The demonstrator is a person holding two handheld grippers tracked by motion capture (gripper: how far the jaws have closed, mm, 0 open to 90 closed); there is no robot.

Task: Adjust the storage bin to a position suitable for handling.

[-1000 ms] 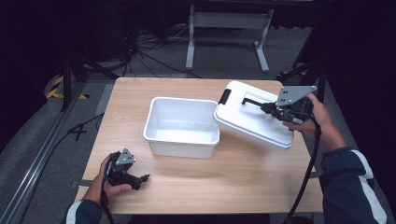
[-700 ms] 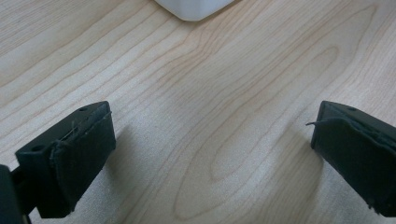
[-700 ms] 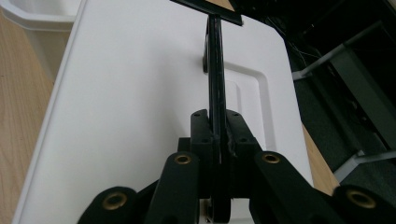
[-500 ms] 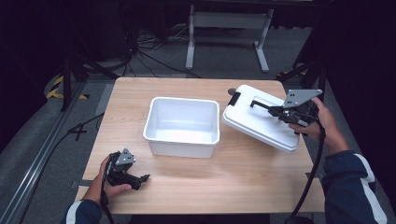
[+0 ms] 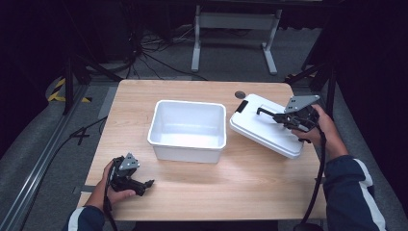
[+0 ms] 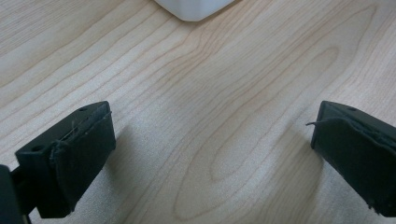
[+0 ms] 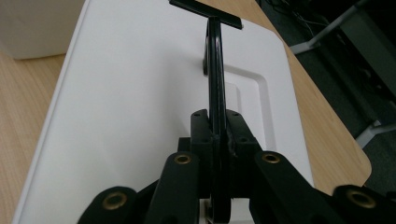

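Note:
An empty white bin [image 5: 186, 144] stands at the middle of the wooden table [image 5: 250, 187]. To its right, a white lid [image 5: 262, 130] hangs low and slightly tilted over the table. My right gripper [image 5: 281, 117] is shut on the lid's thin black handle [image 5: 267, 112]. In the right gripper view the handle [image 7: 215, 70] runs straight up out of my right gripper [image 7: 217, 128], across the lid [image 7: 140, 93]. At the front left my left gripper [image 5: 146, 186] rests on the table, open. Only bare wood lies between the fingertips of my left gripper [image 6: 212, 135].
A corner of the bin [image 6: 194, 7] shows ahead of the left gripper. A small dark grommet [image 5: 239, 94] sits in the table behind the lid. A metal stand [image 5: 231, 29] and cables lie on the floor beyond the far edge.
My right gripper has carried the lid down and a little to the right, off the bin's right rim and toward the table. The left gripper has stayed put.

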